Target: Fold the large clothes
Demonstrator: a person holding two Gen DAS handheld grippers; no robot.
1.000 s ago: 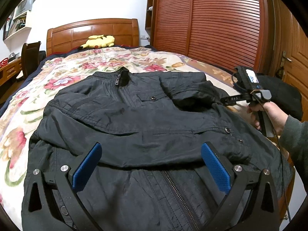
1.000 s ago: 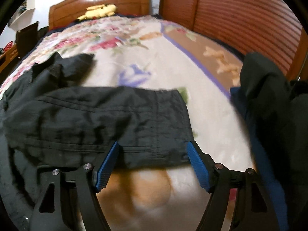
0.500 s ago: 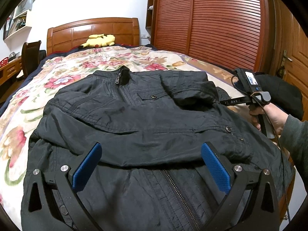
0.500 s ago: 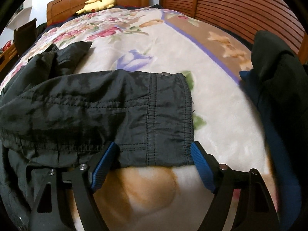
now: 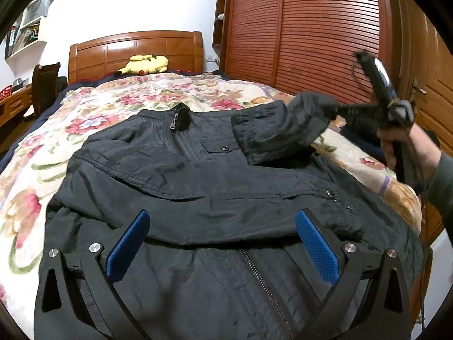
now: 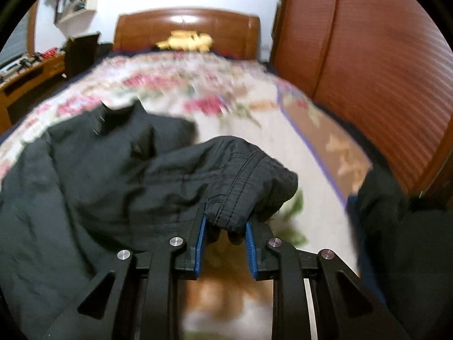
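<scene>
A black zip jacket (image 5: 215, 187) lies front-up on the floral bedspread, its left sleeve folded across the chest. My left gripper (image 5: 223, 243) is open and empty, hovering over the jacket's lower front. My right gripper (image 6: 225, 232) is shut on the cuff of the jacket's right sleeve (image 6: 243, 181) and holds it lifted off the bed. In the left wrist view the right gripper (image 5: 337, 110) shows at the right with the raised sleeve (image 5: 283, 130) hanging from it.
The floral bedspread (image 5: 93, 119) covers the bed. A yellow plush toy (image 5: 144, 63) lies by the wooden headboard (image 5: 136, 48). A slatted wooden wardrobe (image 5: 305, 28) runs along the right side. Dark clothing (image 6: 402, 226) is piled at the bed's right edge. A chair (image 5: 45, 85) stands at the left.
My right gripper closed on the sleeve cuff and lifted it off the bed, tilting upward. The left gripper stayed open in place over the jacket.
</scene>
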